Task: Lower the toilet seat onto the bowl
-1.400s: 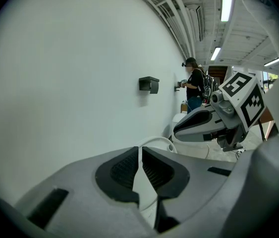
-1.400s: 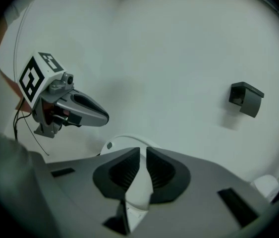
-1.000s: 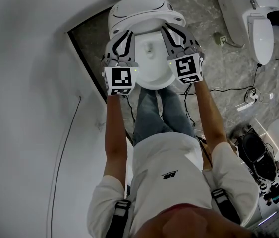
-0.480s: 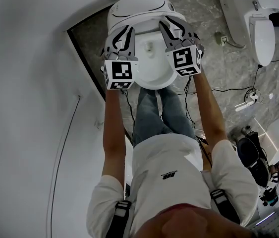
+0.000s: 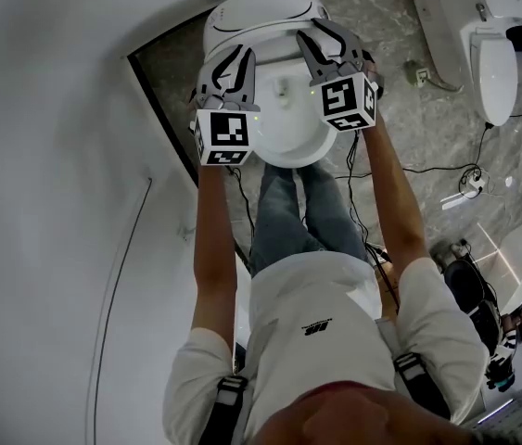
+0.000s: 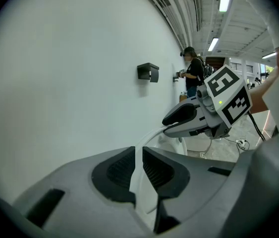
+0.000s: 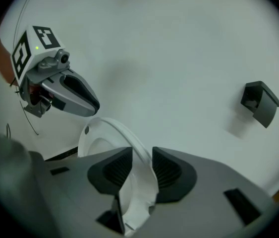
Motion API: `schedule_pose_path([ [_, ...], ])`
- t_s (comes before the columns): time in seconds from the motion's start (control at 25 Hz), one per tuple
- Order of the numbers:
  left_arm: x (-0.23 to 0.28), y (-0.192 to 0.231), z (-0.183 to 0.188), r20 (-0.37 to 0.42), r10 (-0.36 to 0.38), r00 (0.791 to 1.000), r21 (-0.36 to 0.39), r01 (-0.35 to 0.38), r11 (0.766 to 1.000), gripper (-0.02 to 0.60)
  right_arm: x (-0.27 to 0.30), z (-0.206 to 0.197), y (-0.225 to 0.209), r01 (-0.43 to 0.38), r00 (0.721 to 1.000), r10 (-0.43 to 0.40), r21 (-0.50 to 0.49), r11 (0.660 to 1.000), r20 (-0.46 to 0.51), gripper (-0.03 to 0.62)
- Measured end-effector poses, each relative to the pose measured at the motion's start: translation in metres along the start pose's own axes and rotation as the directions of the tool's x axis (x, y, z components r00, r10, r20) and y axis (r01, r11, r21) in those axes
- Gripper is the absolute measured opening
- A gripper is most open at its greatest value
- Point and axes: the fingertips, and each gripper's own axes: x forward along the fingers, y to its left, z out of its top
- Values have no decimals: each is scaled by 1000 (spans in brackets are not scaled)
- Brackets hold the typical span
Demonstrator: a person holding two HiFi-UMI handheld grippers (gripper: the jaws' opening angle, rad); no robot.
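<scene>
The white toilet [image 5: 261, 12] stands against the wall at the top of the head view, its bowl [image 5: 288, 151] below my grippers. The toilet seat [image 7: 104, 138] is raised, its thin white rim [image 6: 151, 134] seen against the wall. My left gripper [image 6: 139, 155] is shut on the seat's left edge [image 5: 233, 68]. My right gripper [image 7: 140, 157] is at the seat's right edge [image 5: 321, 40]; its jaws are opening, with the rim between the pads and a gap on each side.
A grey wall runs along the left. A black box [image 7: 260, 103] hangs on the wall. A second toilet [image 5: 483, 35] stands at the upper right, with cables [image 5: 455, 170] on the marble floor. A person [image 6: 194, 76] stands far off.
The right gripper's jaws have come apart from the seat rim, and that gripper has shifted a little farther up the head view. The left gripper has stayed where it was.
</scene>
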Motion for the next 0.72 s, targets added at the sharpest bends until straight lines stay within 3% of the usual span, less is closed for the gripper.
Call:
schedule_pose_path([
  [0.28, -1, 2, -1, -6, 8, 1000, 4, -8, 1000, 37, 4, -1, 0, -1, 1000, 1, -8, 1000, -5, 132],
  [0.4, -2, 2, -1, -8, 14, 1000, 8, -14, 1000, 96, 0, -1, 2, 5, 1000, -5, -9, 1000, -2, 130],
  [0.72, -4, -5, -5, -23, 28, 999, 26, -27, 999, 100, -15, -4, 6, 18, 1000, -18, -1, 1000, 16, 107],
])
